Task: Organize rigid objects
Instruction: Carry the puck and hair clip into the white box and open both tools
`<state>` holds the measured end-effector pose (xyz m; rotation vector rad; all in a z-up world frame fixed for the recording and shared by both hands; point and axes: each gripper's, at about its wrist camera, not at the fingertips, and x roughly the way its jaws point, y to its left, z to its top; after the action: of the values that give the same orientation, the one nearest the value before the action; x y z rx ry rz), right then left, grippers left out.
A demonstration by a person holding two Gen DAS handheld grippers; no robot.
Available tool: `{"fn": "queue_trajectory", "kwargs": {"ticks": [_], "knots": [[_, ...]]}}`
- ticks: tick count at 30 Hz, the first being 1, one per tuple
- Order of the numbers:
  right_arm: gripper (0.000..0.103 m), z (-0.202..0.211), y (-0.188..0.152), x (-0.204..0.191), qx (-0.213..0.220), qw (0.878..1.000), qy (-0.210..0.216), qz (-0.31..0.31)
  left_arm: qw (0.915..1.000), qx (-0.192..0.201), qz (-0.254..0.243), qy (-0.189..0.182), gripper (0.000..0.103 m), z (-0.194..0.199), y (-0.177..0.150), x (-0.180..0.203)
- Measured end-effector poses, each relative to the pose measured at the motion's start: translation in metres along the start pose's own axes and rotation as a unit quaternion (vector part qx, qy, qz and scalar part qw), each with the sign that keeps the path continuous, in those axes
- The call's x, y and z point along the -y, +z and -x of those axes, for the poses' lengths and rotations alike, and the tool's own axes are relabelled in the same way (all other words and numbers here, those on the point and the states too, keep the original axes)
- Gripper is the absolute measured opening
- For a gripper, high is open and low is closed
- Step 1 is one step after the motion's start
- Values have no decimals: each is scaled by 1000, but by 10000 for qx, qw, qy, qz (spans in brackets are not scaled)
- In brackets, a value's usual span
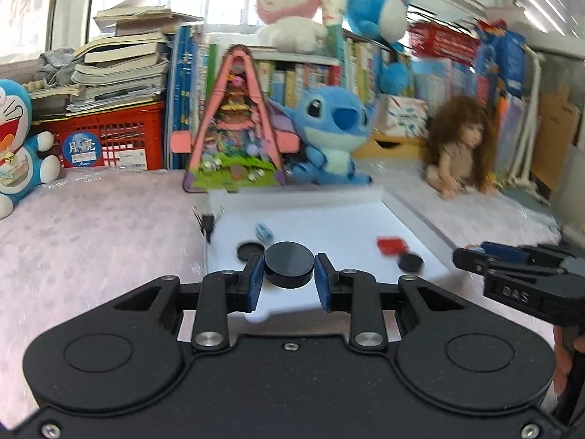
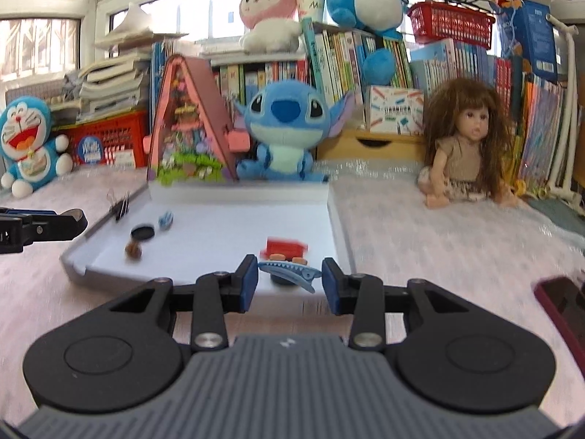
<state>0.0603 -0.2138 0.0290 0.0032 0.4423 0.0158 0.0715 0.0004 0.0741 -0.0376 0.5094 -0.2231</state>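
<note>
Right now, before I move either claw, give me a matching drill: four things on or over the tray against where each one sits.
Things:
1. big disc
2. hair clip
3. binder clip
4. red block

Places:
A. clipped on the tray left rim
B. between the left claw pads
C. lying on the tray floor
D. between the right claw pads

Pairs: 1-B, 2-D, 3-A, 4-C
</note>
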Motion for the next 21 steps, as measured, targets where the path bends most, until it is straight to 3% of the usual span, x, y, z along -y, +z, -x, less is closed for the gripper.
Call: {"fn": "queue_trajectory", "kwargs": {"ticks": [7,11,16,21], "knots": [[44,-31,26,10,265,9994,171,-121,9994,145,142,262,28,-45,35,-15],[44,-54,34,11,289,9994,173,-98,9992,251,226,221,28,-80,45,-21],[44,-84,37,9,249,9993,259,57,9975,-91,645,269,28,-135,58,-37],[44,-111,35,10,-68,9997,192,150,9959,-455,662,421,28,-176,61,-43]]}}
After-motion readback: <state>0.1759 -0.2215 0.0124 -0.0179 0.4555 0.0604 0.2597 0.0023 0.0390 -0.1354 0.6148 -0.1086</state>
